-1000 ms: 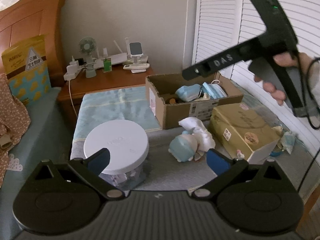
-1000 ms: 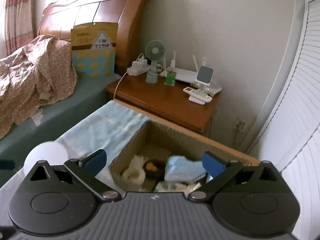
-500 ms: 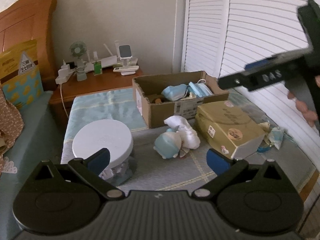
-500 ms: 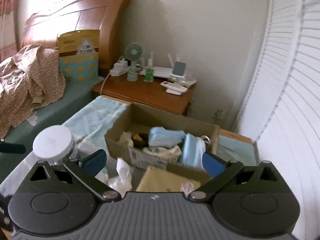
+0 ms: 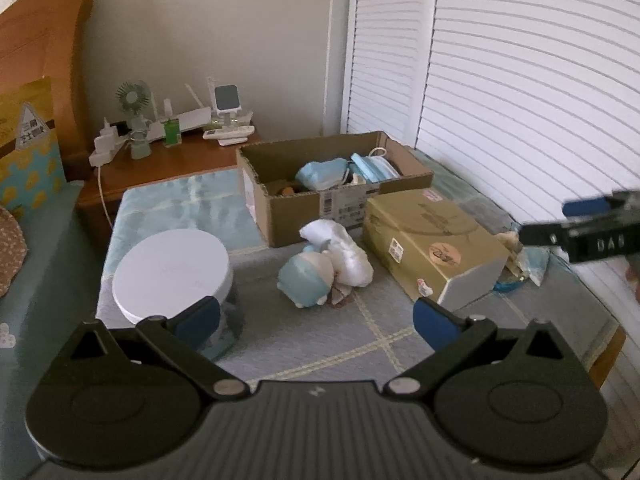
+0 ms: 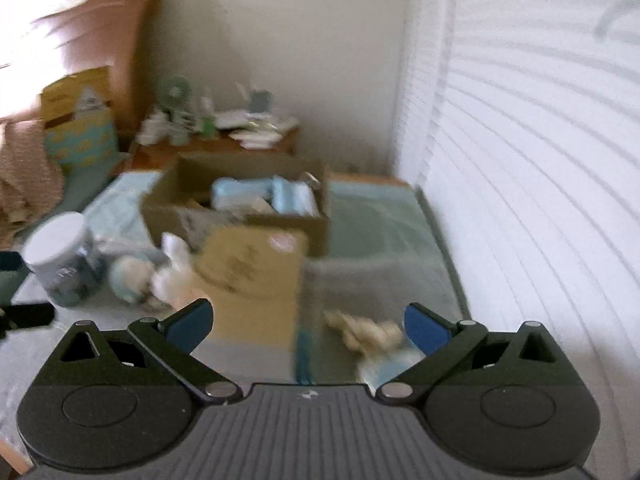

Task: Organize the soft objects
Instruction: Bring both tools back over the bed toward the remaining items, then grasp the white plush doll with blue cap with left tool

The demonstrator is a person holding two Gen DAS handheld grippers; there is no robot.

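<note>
An open cardboard box (image 5: 280, 204) at the back of the mat holds blue and white soft items (image 5: 324, 172). A blue and white plush toy (image 5: 320, 276) lies on the grey mat in front of it. A small cream and blue soft item (image 5: 524, 256) lies right of the tan carton; in the blurred right wrist view it (image 6: 368, 336) sits just ahead of my right gripper (image 6: 308, 324). My left gripper (image 5: 316, 320) is open and empty, near the plush. My right gripper is open and empty; it also shows at the right edge of the left wrist view (image 5: 592, 220).
A tan carton (image 5: 428, 248) lies right of the plush. A white-lidded jar (image 5: 172, 272) stands at the left. A wooden nightstand (image 5: 160, 168) with a fan and chargers is behind. Louvred doors (image 5: 520, 100) run along the right. A bed lies at the left.
Both grippers have pulled back from the box. My right gripper has swung right and down, from over the box to the small soft item beside the carton.
</note>
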